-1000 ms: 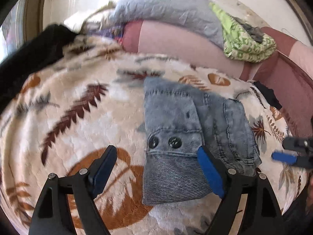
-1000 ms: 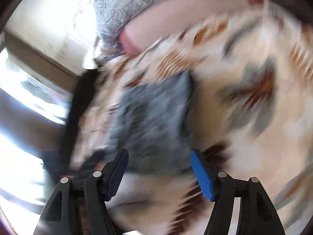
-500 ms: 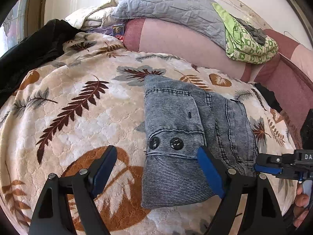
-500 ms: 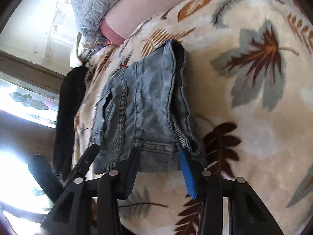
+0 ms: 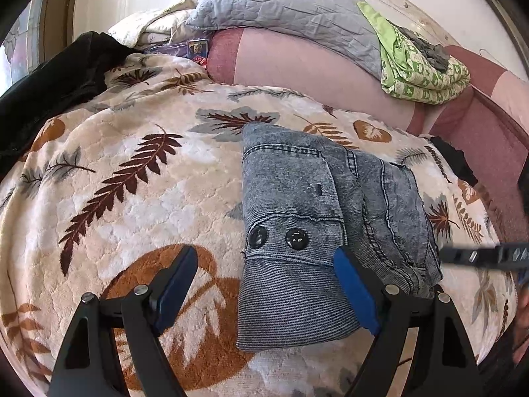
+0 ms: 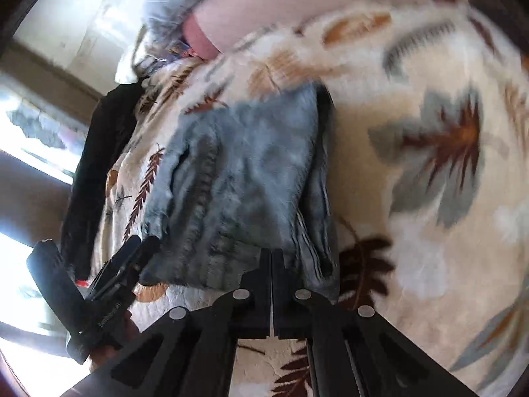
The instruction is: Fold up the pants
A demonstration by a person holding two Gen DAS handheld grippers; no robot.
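One pair of folded grey denim pants point(image 5: 317, 218) is laid on one leaf-print blanket point(image 5: 139, 192), two dark buttons point(image 5: 277, 236) showing. The left gripper point(image 5: 264, 284) is held wide apart over the waistband; the right gripper point(image 6: 271, 258) is closed tight at the pants' near edge, and whether cloth is pinched cannot be told

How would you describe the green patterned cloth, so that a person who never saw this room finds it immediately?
Start from the leaf-print blanket covering the bed. Behind it lies a long pink bolster with a grey quilted pillow on top. The green cloth is folded beside that pillow, the only bright green thing there.
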